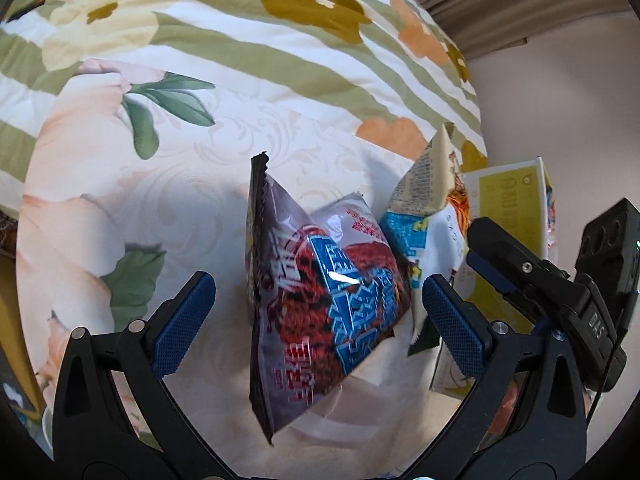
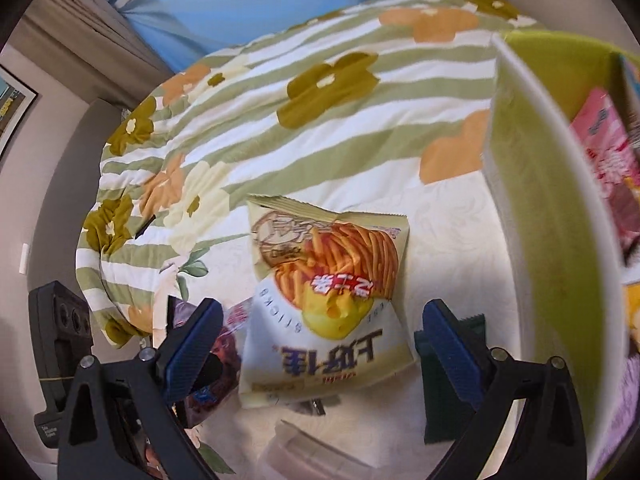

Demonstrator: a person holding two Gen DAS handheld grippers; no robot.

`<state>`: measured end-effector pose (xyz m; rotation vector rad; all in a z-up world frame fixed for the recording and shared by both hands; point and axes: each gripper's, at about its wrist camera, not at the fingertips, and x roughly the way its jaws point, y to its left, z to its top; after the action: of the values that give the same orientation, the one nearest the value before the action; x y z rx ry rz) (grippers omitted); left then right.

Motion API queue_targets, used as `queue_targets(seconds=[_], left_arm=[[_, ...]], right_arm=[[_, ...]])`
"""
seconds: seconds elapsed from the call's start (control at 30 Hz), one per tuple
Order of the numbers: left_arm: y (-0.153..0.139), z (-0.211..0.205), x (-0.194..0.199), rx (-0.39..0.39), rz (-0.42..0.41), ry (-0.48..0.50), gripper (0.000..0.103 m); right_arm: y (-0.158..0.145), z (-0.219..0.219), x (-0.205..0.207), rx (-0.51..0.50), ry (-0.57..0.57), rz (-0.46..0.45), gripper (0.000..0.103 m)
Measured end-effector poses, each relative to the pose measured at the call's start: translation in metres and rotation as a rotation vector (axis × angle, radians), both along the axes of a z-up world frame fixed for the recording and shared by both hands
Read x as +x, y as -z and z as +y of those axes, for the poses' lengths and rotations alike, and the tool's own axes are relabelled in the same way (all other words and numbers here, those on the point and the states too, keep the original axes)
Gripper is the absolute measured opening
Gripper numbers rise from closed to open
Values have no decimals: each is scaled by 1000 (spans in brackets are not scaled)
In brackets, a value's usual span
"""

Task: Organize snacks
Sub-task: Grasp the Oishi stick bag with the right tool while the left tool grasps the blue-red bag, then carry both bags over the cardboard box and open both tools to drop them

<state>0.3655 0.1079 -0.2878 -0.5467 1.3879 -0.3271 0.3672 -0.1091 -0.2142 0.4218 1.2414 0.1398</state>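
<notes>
1. On the bed (image 1: 224,148), spread with a pale floral sheet and a green-striped flowered quilt (image 2: 280,120), two snack bags lie close together: a red-and-blue bag (image 1: 320,304) and a cream bag of cheese sticks (image 2: 324,300).
2. Left gripper (image 1: 318,320): its blue-padded fingers (image 1: 182,320) are spread wide on either side of the red-and-blue bag, not touching it as far as I can tell.
3. Right gripper (image 2: 320,352): its fingers (image 2: 452,348) are likewise spread, flanking the lower part of the cream bag without a clear grip on it.
4. Handling, as I judge it: both bags look puffed with air, light, and slick-skinned, with brittle contents. A squeeze across the belly risks crushing what is inside or letting the film slide out. The crimped, serrated end seams look like the firmest places to take hold.
5. A small dark green packet (image 2: 448,380) lies just beside the right gripper's right finger.
6. To the right stands a box (image 2: 532,208) with a white rim and yellow-green inner wall. Inside it a pink packet (image 2: 608,160) shows; other contents are blurred.
7. Sorting appears partly done: some snacks are in the box, and these two bags are not yet in it.
</notes>
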Motion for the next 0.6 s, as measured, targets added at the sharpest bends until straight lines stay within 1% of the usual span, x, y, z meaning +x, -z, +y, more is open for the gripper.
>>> queue_targets(seconds=[0.1,0.2,0.23,0.27,0.37,0.47,0.6], left_arm=[[9,-4,4,2,21,5,101],[16,-6,5,-37,42,11,88],[18,-8,5,-54,49,17,79],[20,-10,6,-64,57,24,75],[17,-14,4,-34,37,41,70],[14,-14,3,-21,30,43,65],[7,-8,0,17,13,35,64]], right_arm=[[13,-2,8,26,-10,30,100],[21,-2,13,44,-21,53,100],[24,-2,14,49,-23,62,100],[26,-4,15,55,-26,67,100],[32,-6,16,78,-29,83,100],[35,-7,17,91,-40,88,100],[37,-2,19,87,-66,91,99]])
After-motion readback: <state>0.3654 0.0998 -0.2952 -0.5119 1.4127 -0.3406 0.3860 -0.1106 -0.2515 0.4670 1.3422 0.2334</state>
